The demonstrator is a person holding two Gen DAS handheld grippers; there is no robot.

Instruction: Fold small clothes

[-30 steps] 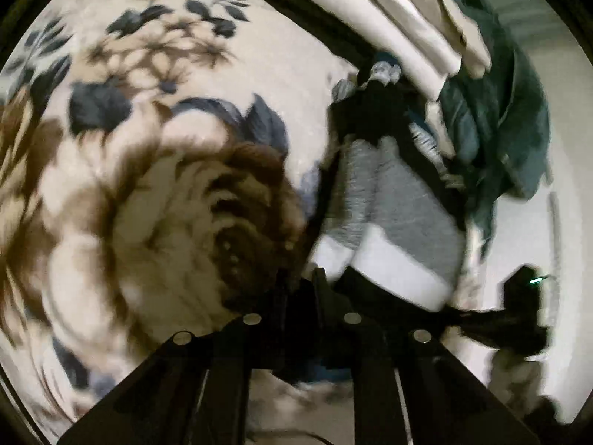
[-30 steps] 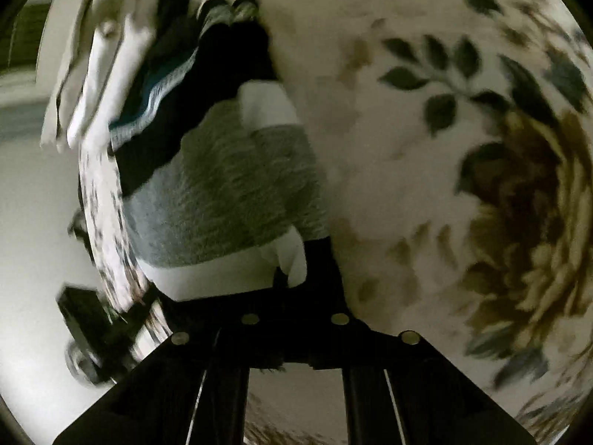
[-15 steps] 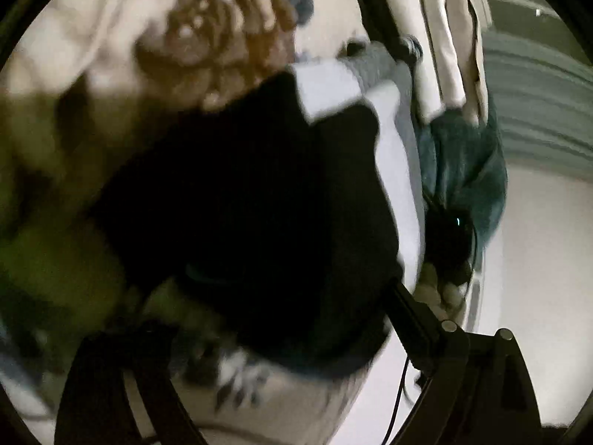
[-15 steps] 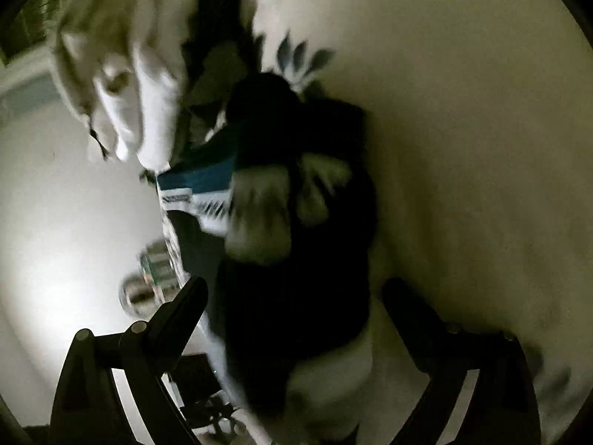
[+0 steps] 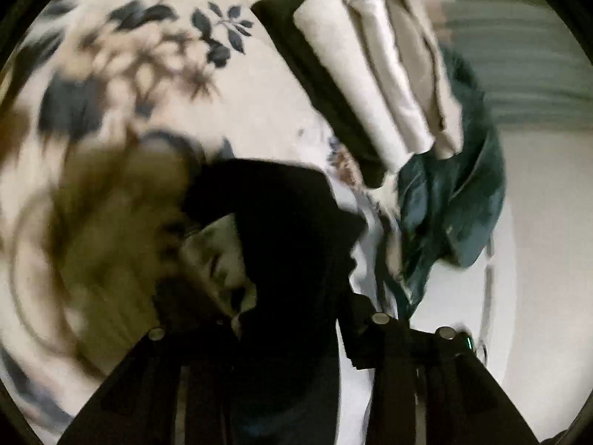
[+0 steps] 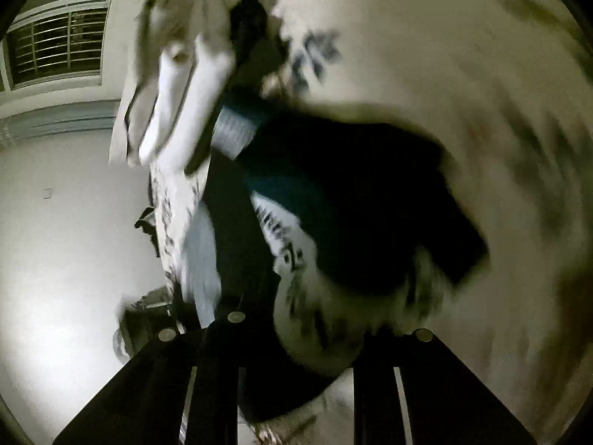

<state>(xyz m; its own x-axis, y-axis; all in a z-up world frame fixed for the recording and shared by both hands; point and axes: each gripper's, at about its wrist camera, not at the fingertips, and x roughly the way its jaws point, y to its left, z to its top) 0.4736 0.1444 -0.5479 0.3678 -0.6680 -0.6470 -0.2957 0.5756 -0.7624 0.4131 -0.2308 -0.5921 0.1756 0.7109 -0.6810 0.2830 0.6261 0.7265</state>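
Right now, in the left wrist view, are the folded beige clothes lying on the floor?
No, the folded beige clothes rest stacked on the floral blanket.

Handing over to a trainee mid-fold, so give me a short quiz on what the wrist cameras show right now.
1. True or false: the cream bed blanket is plain, without pattern.
2. The crumpled fabric garment beside the stack of folded cream clothes is: A red, B dark teal, C yellow.
3. Fill in: the folded fabric garment directly in front of the left hand-held gripper is ____ in colour.

Key: 1 false, it has dark leaves and brown flowers; 2 B; 3 black.
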